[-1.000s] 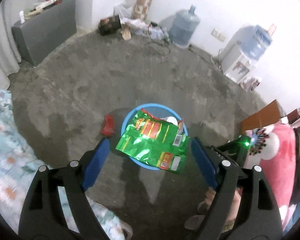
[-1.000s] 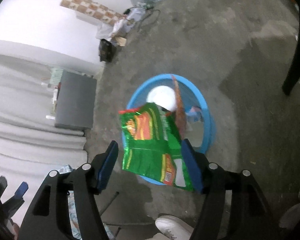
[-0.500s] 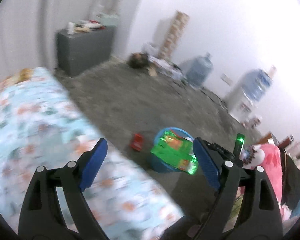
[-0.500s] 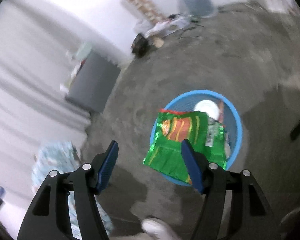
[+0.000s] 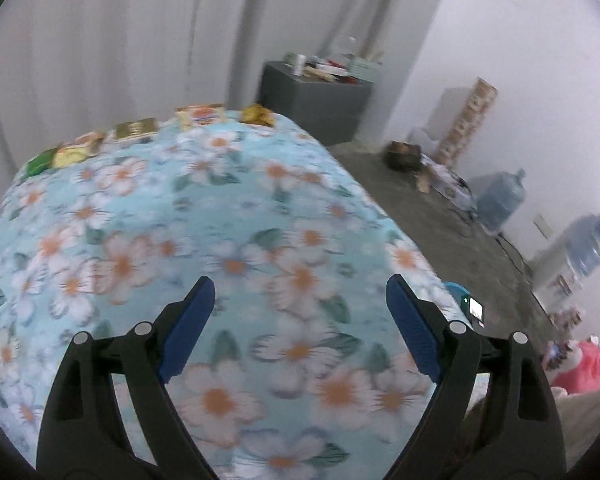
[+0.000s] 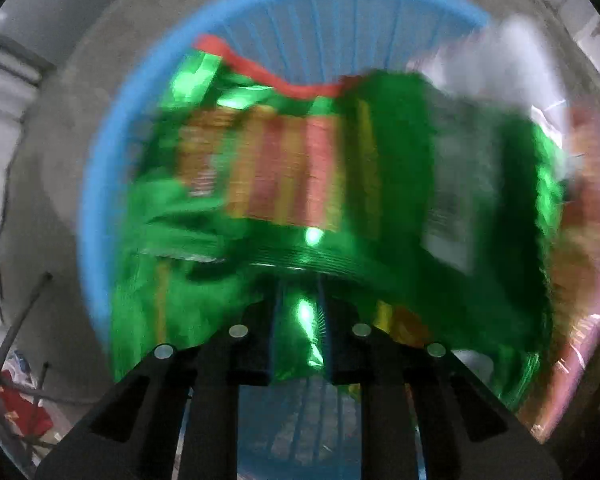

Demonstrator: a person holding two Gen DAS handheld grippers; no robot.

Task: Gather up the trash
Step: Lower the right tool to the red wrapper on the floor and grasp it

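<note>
My right gripper [image 6: 300, 292] points straight down into the blue basket [image 6: 100, 184]. Its jaws are closing, and the pads pinch a fold of the green snack bag [image 6: 280, 168], which is blurred and spreads across the basket's mouth. My left gripper [image 5: 300, 280] is open and holds nothing, hanging over a bed with a floral blue cover [image 5: 220, 220]. Several snack packets [image 5: 200, 114] lie in a row along the bed's far edge. A sliver of the blue basket [image 5: 458, 290] shows past the bed's right side.
A grey cabinet [image 5: 316, 96] with clutter on top stands against the far wall. Water bottles [image 5: 500, 204] and cables sit on the concrete floor at the right. A red wrapper [image 6: 24, 412] lies on the floor beside the basket. Other trash fills the basket's right side.
The left gripper swung away from the basket and over the bed, still open. The right gripper dropped close to the basket, and its jaws narrowed onto the green bag.
</note>
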